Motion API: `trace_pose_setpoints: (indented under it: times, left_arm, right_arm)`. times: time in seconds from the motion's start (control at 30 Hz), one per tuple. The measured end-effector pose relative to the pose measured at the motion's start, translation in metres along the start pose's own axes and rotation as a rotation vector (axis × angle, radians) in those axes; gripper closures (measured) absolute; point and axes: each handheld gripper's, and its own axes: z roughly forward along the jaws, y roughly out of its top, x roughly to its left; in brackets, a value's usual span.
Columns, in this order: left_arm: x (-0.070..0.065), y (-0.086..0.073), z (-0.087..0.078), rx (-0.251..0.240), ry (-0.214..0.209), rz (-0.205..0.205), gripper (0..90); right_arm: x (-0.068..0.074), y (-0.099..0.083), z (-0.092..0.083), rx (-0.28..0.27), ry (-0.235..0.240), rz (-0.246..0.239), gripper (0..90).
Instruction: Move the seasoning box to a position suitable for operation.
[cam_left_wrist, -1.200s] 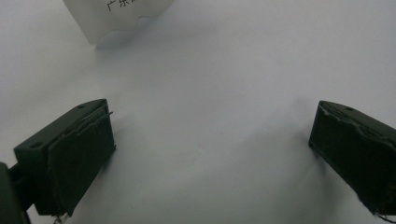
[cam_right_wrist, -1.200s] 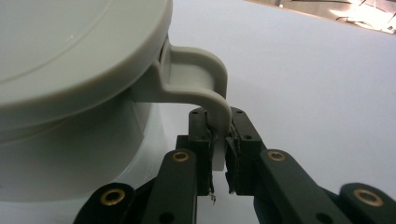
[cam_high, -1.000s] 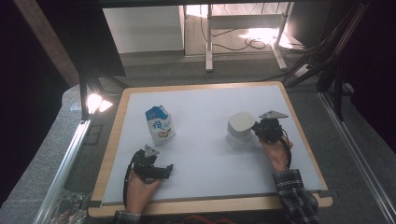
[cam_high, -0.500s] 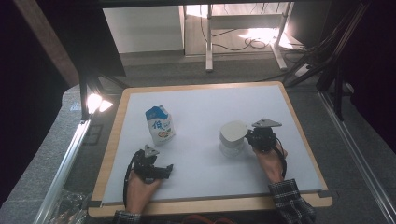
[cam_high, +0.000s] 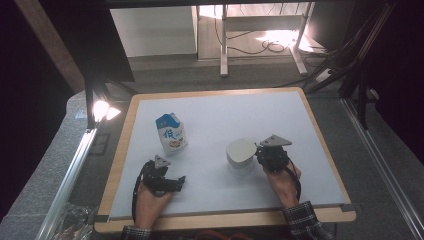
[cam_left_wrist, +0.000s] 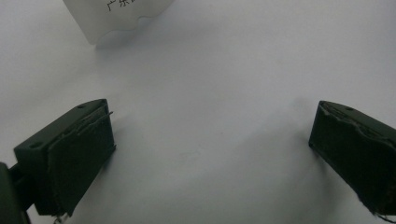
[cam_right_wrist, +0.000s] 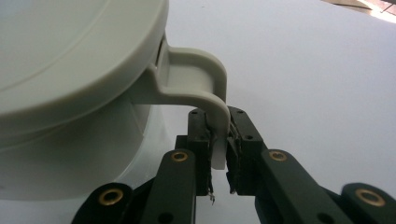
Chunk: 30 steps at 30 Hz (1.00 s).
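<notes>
A pale grey-green lidded jug (cam_high: 241, 155) (cam_right_wrist: 70, 93) stands on the white table top (cam_high: 240, 120), right of centre. My right gripper (cam_high: 261, 154) (cam_right_wrist: 218, 154) is shut on the jug's handle (cam_right_wrist: 205, 84), its pads pressing the handle's lower end from both sides. A blue and white milk carton (cam_high: 171, 133) stands upright at the left; its lower edge (cam_left_wrist: 116, 18) shows at the top of the left gripper view. My left gripper (cam_high: 180, 181) (cam_left_wrist: 210, 154) rests low over the table near the front left, open, with bare table between its pads.
A wooden rim (cam_high: 220, 220) frames the white surface. A lit lamp (cam_high: 102, 110) sits off the table's left edge. Metal rails run along both sides, and table legs and cables stand on the floor beyond the far edge.
My right gripper has carried the jug by its handle toward the left and nearer the front of the table. The left gripper and the carton have stayed where they were.
</notes>
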Motion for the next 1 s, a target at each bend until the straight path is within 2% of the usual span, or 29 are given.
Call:
trace_pose_setpoints:
  times: [0.1,0.2,0.37,0.63,0.73,1.0]
  left_arm:
    - [0.0,0.0,0.0,0.0,0.0,0.0,0.0]
    - [0.0,0.0,0.0,0.0,0.0,0.0,0.0]
    - [0.0,0.0,0.0,0.0,0.0,0.0,0.0]
    - [0.0,0.0,0.0,0.0,0.0,0.0,0.0]
    - [0.0,0.0,0.0,0.001,0.0,0.0,0.0]
    - [0.0,0.0,-0.001,-0.002,0.0,0.001,0.3]
  right_arm:
    - [-0.002,-0.003,0.002,0.006,0.011,-0.001,80.2]
    - [-0.01,-0.007,0.001,-0.008,0.063,0.024,76.4]
    - [-0.016,-0.008,-0.005,-0.016,0.099,0.017,71.7]
    - [-0.021,-0.013,-0.011,-0.013,0.137,0.021,69.2]
    - [-0.025,-0.016,-0.016,-0.021,0.167,0.027,68.2]
    - [-0.032,-0.016,-0.027,-0.036,0.195,0.019,67.4]
